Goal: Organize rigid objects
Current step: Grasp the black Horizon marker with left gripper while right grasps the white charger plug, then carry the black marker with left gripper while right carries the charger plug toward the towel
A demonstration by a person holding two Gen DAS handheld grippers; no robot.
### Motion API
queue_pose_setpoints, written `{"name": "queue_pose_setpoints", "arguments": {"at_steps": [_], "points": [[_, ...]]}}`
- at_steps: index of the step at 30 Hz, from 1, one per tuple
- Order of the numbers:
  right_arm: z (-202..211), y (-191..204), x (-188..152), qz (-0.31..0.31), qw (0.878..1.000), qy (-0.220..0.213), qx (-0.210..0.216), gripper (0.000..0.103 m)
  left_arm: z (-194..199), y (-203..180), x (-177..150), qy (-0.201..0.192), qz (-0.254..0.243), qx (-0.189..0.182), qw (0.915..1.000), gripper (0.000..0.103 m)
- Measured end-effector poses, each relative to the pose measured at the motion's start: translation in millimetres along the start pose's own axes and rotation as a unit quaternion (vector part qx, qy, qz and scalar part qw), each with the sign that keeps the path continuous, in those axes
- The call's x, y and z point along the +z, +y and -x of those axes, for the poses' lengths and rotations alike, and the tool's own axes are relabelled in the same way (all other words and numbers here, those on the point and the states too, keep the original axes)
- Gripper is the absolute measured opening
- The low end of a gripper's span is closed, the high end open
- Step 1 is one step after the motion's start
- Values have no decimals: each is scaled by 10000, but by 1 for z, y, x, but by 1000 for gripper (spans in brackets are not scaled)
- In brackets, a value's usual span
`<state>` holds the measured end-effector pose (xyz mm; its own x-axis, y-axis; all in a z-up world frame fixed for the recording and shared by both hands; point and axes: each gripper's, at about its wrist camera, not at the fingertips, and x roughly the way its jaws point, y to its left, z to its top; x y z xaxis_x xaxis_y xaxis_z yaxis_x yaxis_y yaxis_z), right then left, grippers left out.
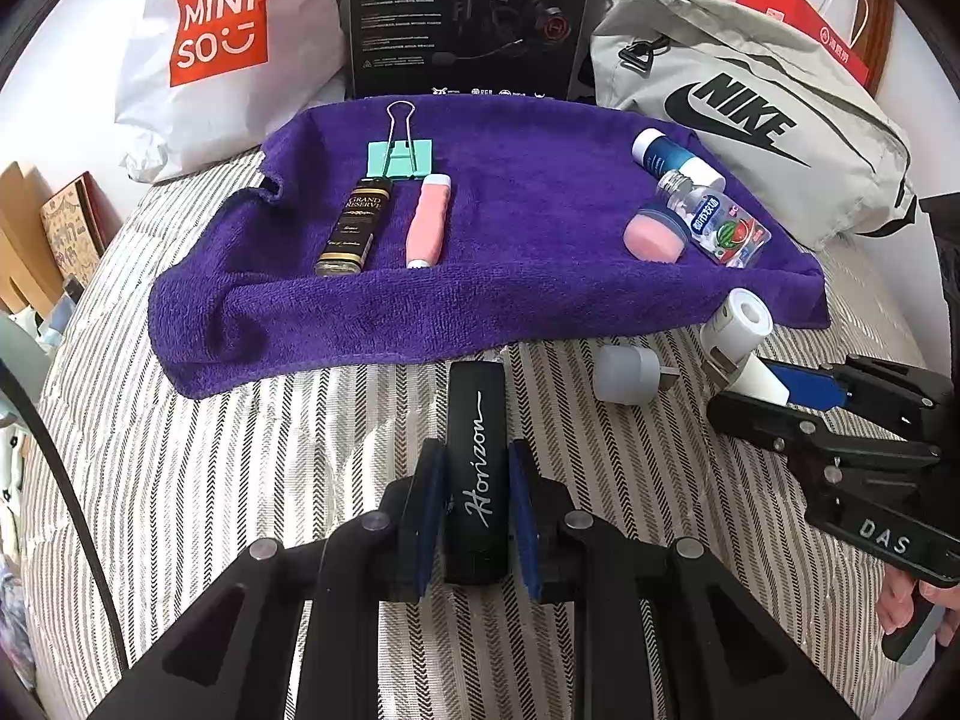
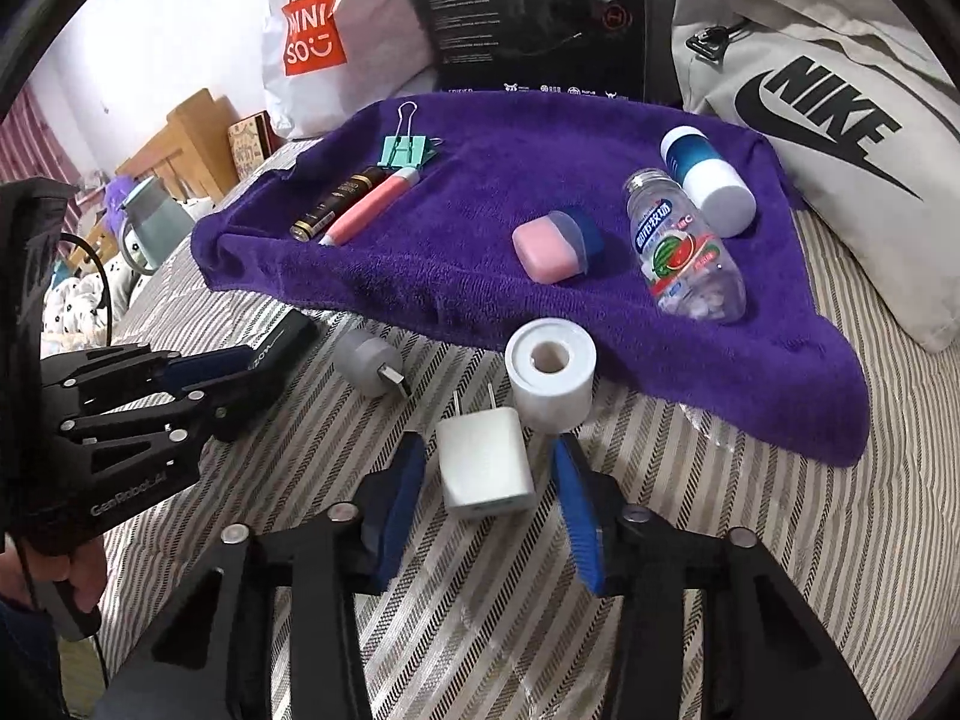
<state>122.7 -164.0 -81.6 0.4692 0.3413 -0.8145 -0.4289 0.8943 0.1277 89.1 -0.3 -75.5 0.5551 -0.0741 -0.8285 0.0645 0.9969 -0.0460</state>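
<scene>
Left hand-held gripper (image 1: 474, 510) clamps black Horizon case (image 1: 477, 468); right hand-held gripper (image 2: 489, 480) straddles white charger (image 2: 483, 462), untouched.

black linkage frames with silver screws and blue pads are seen on the left gripper (image 1: 474, 516) and the right gripper (image 2: 489, 504).
</scene>
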Motion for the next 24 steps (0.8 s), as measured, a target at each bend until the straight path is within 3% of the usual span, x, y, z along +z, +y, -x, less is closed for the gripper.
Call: {"name": "queue_pose_setpoints", "arguments": {"at_steps": [2,10,24], "points": [[0,0,1,25,10000,13,5,31,0,-1,0,-6,-23,21,10000,21],[8,1,-7,88,9998,171,-41,30,1,-4,-3,-44,-100,120,9999,21],[21,-8,-30,85,9977,337,-581,29,-3,-9,3,88,-305,172,9993,22]]}}
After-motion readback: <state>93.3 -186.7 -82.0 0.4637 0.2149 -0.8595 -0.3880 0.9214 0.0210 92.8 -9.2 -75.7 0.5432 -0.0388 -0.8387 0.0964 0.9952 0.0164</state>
